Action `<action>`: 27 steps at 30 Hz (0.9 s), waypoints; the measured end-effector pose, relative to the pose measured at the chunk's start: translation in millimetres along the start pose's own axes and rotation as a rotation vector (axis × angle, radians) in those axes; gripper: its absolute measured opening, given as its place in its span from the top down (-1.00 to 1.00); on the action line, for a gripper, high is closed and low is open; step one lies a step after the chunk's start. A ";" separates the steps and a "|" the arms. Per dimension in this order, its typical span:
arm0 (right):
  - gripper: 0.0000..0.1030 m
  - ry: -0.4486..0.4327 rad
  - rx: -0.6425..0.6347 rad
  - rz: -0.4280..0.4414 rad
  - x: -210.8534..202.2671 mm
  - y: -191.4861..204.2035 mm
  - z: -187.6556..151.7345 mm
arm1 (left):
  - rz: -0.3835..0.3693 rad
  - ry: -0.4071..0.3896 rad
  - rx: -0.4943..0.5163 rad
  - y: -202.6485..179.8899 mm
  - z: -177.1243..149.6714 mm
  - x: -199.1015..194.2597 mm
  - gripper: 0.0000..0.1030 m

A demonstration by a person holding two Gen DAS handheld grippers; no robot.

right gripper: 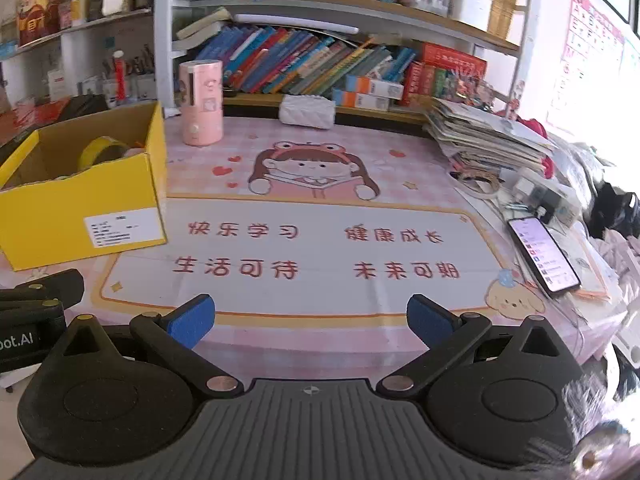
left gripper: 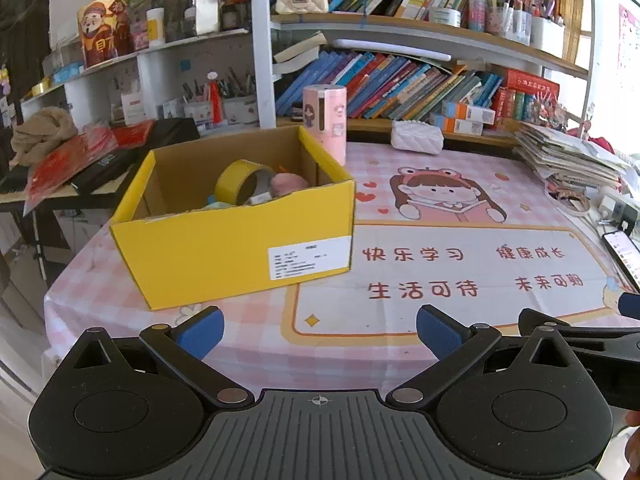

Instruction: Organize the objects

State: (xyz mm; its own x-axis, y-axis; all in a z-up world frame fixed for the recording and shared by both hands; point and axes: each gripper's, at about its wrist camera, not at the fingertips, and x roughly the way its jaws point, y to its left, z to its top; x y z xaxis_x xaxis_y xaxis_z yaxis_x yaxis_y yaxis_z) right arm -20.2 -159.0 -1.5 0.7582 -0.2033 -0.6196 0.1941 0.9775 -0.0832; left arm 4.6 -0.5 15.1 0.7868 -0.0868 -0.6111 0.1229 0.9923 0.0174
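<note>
An open yellow cardboard box (left gripper: 224, 248) (right gripper: 60, 216) stands on the left part of the pink checked table mat (left gripper: 440, 264) (right gripper: 320, 248). Inside it lie a yellow tape roll (left gripper: 236, 182) (right gripper: 98, 152), a pink soft item (left gripper: 288, 184) and other small things, partly hidden by the wall. My left gripper (left gripper: 318, 332) hovers open above the table's near edge, right of the box front, with nothing between its blue pads. My right gripper (right gripper: 310, 318) is open wide over the mat's near edge, also with nothing between its pads. Each gripper shows at the other view's side edge.
A pink cylinder (left gripper: 325, 120) (right gripper: 200, 104) stands behind the box. A white quilted pouch (left gripper: 418, 137) (right gripper: 307, 111) lies by the bookshelf. A paper stack (left gripper: 568, 160) (right gripper: 484, 136), a lit phone (right gripper: 544, 254) (left gripper: 624, 254) and cables crowd the right side. Bookshelves fill the back.
</note>
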 end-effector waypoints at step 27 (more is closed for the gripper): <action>-1.00 0.051 0.098 -0.100 0.4 -29.1 -11.0 | 0.069 0.035 0.074 -38.5 -5.4 6.0 -1.00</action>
State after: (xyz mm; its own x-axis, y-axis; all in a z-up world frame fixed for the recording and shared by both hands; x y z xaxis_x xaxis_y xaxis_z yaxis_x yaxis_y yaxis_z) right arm -32.4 -187.0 -8.0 0.6996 -0.2939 -0.6514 0.3289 0.9416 -0.0716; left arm 1.4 -38.7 6.5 0.7735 -0.0137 -0.6337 0.1145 0.9863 0.1184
